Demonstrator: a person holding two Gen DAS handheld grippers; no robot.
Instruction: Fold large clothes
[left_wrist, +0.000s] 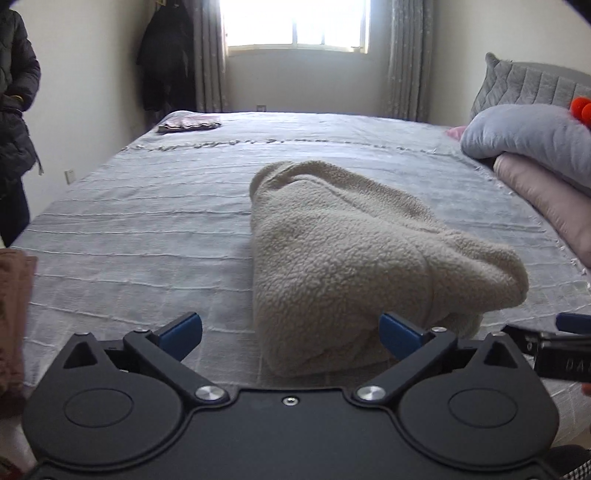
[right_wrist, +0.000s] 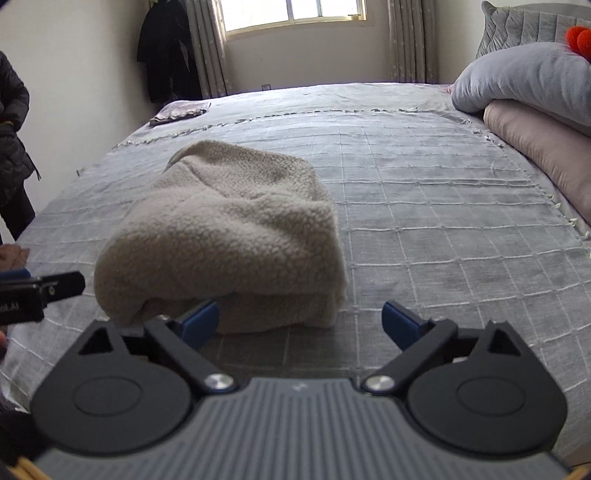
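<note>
A beige fleece garment (left_wrist: 354, 258) lies folded into a thick bundle on the grey bedspread (left_wrist: 147, 221). It also shows in the right wrist view (right_wrist: 229, 236). My left gripper (left_wrist: 290, 334) is open and empty, its jaws wide at the bundle's near left end. My right gripper (right_wrist: 301, 323) is open and empty at the bundle's near right end, its left finger (right_wrist: 199, 323) close under the bundle's edge. Each gripper's tip shows at the edge of the other view.
Stacked grey and pink quilts (right_wrist: 535, 96) lie at the right with a grey headboard behind. A small folded cloth (left_wrist: 188, 123) lies at the far left corner. A person in a dark jacket (left_wrist: 14, 110) stands left of the bed. A window and curtains are at the back.
</note>
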